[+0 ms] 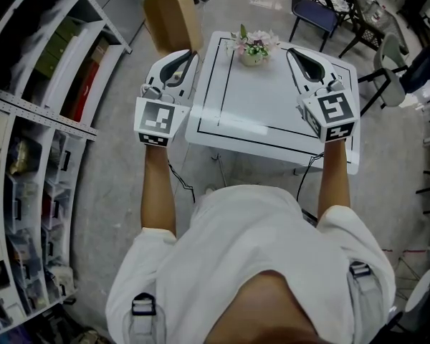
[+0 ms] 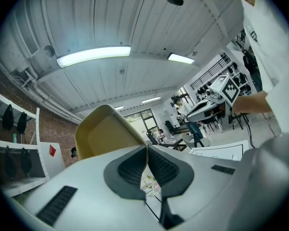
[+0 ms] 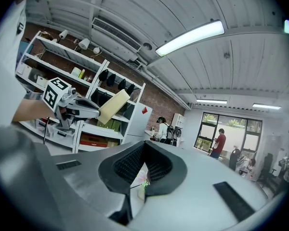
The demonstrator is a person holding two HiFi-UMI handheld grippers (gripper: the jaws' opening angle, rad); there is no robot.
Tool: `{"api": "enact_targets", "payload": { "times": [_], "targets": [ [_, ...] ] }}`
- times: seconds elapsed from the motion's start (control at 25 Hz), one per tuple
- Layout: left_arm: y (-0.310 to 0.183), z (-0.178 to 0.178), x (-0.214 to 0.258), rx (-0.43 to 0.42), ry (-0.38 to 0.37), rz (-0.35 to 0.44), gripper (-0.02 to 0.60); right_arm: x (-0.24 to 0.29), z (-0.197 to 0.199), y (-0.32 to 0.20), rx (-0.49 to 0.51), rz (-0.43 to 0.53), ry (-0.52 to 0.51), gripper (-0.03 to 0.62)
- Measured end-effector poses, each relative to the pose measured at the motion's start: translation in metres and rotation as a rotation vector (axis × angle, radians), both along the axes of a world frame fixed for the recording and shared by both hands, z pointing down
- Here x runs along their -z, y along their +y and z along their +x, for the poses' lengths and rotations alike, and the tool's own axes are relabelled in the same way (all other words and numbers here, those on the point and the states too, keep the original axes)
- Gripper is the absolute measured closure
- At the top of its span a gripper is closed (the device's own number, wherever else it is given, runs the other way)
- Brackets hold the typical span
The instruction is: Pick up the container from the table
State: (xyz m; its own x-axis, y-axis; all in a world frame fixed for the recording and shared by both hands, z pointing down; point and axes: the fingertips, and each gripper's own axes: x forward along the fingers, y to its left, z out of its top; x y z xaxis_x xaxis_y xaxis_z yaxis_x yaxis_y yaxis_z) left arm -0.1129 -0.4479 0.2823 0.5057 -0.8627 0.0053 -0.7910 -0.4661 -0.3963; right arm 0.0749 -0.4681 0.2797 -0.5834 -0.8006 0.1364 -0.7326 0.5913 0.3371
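Note:
A tan, tray-like container (image 1: pixel 173 20) hangs in the air just off the left edge of the white table (image 1: pixel 272 113). My left gripper (image 1: pixel 190 51) is shut on its rim; in the left gripper view the container (image 2: pixel 106 129) rises up and to the left from the pinched jaws of the gripper (image 2: pixel 147 149). My right gripper (image 1: pixel 291 51) hovers over the table's right side, shut with nothing held. The right gripper view shows its jaws (image 3: pixel 144 147) closed, and the container (image 3: pixel 114 105) far off to the left.
A small pot of pink flowers (image 1: pixel 252 47) stands at the table's far edge, between the two grippers. Storage shelves (image 1: pixel 29 120) line the left side. Chairs (image 1: pixel 315 6) and desks stand beyond the table at the right. A cable hangs under the table.

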Motion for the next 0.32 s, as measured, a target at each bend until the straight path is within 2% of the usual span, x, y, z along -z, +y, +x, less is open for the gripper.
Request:
{"api": "enact_targets", "payload": {
  "times": [0.32],
  "targets": [
    [0.0048,0.0033,-0.0054,-0.003,-0.009,-0.011,0.555,-0.0039,-0.0064,0.008,0.017,-0.009,0.0,0.581]
  ]
}}
